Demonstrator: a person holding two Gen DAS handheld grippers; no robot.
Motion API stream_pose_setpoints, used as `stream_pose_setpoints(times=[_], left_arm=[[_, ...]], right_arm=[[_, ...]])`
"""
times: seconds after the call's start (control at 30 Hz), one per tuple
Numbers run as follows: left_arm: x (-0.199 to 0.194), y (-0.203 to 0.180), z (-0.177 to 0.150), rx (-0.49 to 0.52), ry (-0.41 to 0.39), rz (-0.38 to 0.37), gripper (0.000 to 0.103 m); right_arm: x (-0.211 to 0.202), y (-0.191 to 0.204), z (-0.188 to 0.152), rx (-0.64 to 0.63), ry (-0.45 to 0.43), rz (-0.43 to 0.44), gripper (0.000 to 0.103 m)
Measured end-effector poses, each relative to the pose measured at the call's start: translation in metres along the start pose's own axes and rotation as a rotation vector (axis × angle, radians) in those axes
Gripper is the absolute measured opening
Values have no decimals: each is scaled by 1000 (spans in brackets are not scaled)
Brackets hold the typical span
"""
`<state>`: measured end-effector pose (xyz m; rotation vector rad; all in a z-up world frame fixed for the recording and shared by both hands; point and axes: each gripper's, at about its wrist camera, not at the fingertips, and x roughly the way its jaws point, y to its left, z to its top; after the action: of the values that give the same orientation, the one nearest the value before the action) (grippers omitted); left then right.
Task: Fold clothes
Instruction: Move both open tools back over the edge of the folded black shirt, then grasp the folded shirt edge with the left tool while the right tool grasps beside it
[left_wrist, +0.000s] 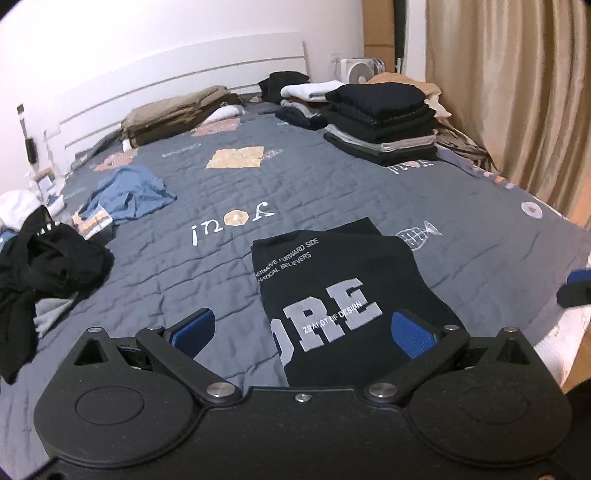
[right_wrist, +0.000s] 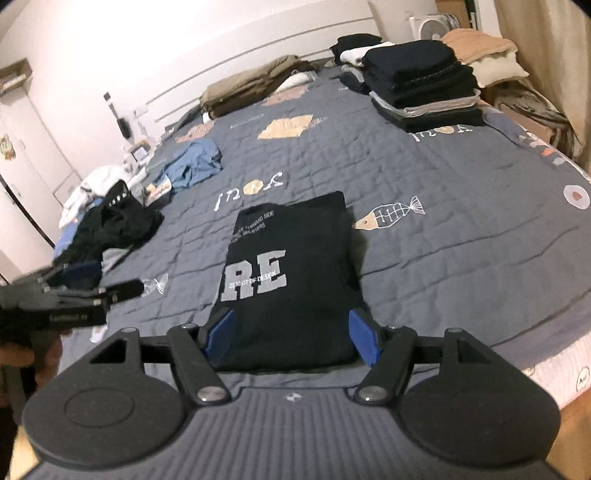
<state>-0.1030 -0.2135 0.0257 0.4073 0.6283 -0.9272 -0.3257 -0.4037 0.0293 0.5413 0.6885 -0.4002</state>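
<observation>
Folded black shirt (right_wrist: 291, 280) lies flat on grey bedspread (right_wrist: 443, 221).

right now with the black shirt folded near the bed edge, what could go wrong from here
1. The folded black shirt with grey letters lies near the bed's front edge; a careless lift could undo its folds or drop it.
2. Both the left gripper and right gripper are open and hold nothing, so a one-sided grasp may let layers sag.
3. The tall stack of folded dark clothes could topple when another is added.
</observation>
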Motion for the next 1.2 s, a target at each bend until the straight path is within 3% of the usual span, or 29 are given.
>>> stream_pose_setpoints(times=[0.3,0.6,0.77,1.2], left_arm=[[41,30,-1,-64,26,-78,103],[91,55,-5,-119,69,-187,102],[122,71,-6,-174,86,-255,95],[150,93,-3,-279,98,-355,95]], right_arm=[[42,-13,6,32,50,-20,68],[79,-27,2,90,93,29,68],[94,-34,2,120,106,40,68],[91,-44,1,171,86,49,68]])
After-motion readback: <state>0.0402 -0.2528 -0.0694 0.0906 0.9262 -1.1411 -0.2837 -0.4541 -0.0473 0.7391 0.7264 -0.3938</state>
